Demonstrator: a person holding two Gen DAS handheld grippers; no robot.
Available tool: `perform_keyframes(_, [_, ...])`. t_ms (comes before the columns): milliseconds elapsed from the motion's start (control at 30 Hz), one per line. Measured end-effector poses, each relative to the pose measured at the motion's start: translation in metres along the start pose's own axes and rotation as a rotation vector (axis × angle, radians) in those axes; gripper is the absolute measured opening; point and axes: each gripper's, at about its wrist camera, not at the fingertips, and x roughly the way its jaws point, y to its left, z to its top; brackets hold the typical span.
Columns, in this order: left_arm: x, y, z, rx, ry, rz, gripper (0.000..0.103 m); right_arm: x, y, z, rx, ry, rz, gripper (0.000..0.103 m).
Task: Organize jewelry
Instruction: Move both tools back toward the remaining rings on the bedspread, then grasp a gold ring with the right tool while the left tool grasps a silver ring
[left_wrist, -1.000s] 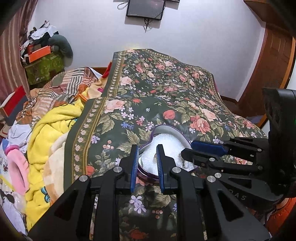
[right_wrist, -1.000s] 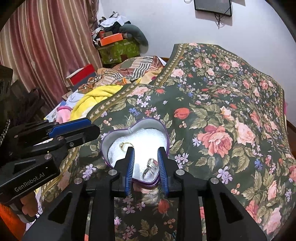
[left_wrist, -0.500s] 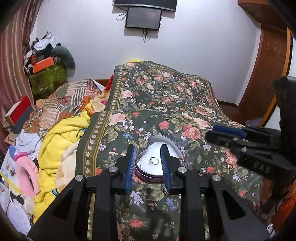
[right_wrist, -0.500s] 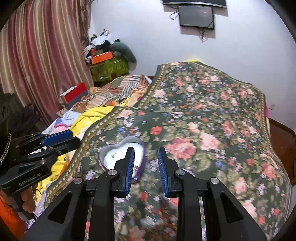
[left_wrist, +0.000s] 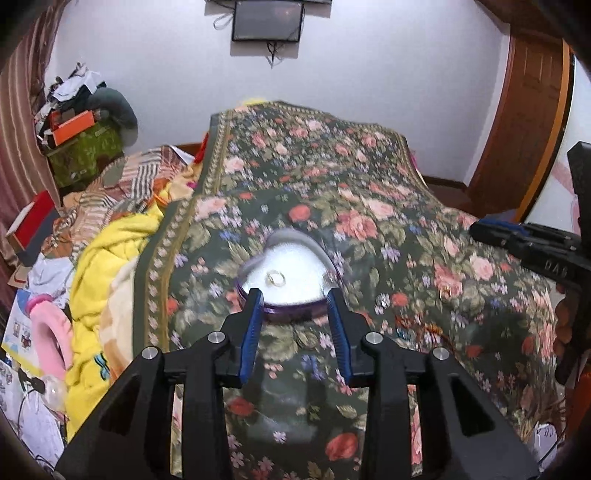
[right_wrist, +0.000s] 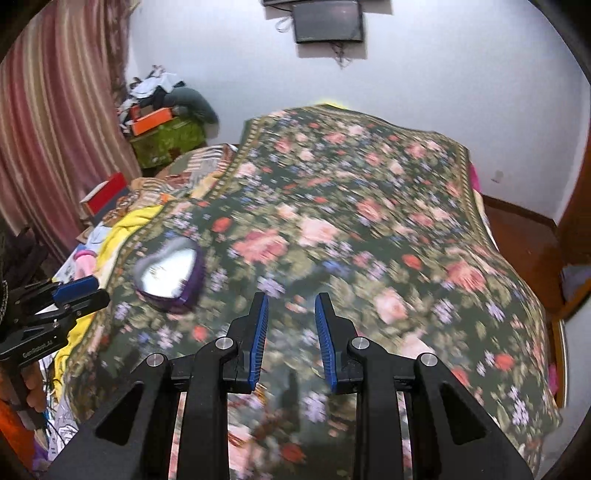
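A purple heart-shaped tin (left_wrist: 286, 273) with white lining sits on the floral bedspread (left_wrist: 332, 192). A gold ring (left_wrist: 276, 277) lies inside it. Another gold ring (left_wrist: 447, 293) lies loose on the bedspread to the tin's right. My left gripper (left_wrist: 294, 297) is open and empty, just in front of the tin. My right gripper (right_wrist: 290, 301) is open and empty, above the bedspread well to the right of the tin (right_wrist: 168, 273). The right wrist view is blurred. Each gripper also shows in the other's view: the right gripper's fingers (left_wrist: 517, 240), the left gripper's fingers (right_wrist: 70, 291).
A yellow blanket (left_wrist: 103, 266) and heaped clothes lie left of the bedspread. A red box (left_wrist: 31, 221) and a cluttered green box (left_wrist: 85, 151) stand at the far left. A wooden door (left_wrist: 524, 122) is at the right, a wall screen (left_wrist: 266, 20) behind.
Both grippers have pulled back from the tin. The right one has swung to the right, away from the tin. The left gripper's jaws have opened wider.
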Motion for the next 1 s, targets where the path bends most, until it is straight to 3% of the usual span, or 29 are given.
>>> perform_keyframes(267, [0.027, -0.008, -0.022, -0.007, 0.092, -0.022, 0.035, 0.014, -0.028, -0.028, 0.043, 0.091, -0.039, 0.024])
perform_keyframes(533, [0.053, -0.007, -0.036, -0.017, 0.164, -0.031, 0.035, 0.041, -0.021, -0.045, -0.004, 0.183, -0.025, 0.024])
perform_keyframes(767, [0.065, -0.008, -0.038, -0.011, 0.178, -0.038, 0.035, 0.06, -0.017, -0.047, -0.037, 0.249, 0.012, 0.024])
perform_keyframes(900, [0.07, -0.01, -0.036, -0.002, 0.177, -0.045, 0.035, 0.067, -0.016, -0.045, -0.037, 0.266, 0.049, 0.036])
perform_keyframes(1000, [0.076, -0.014, -0.035, 0.017, 0.178, -0.04, 0.035, 0.071, -0.015, -0.044, -0.029, 0.268, 0.051, 0.036])
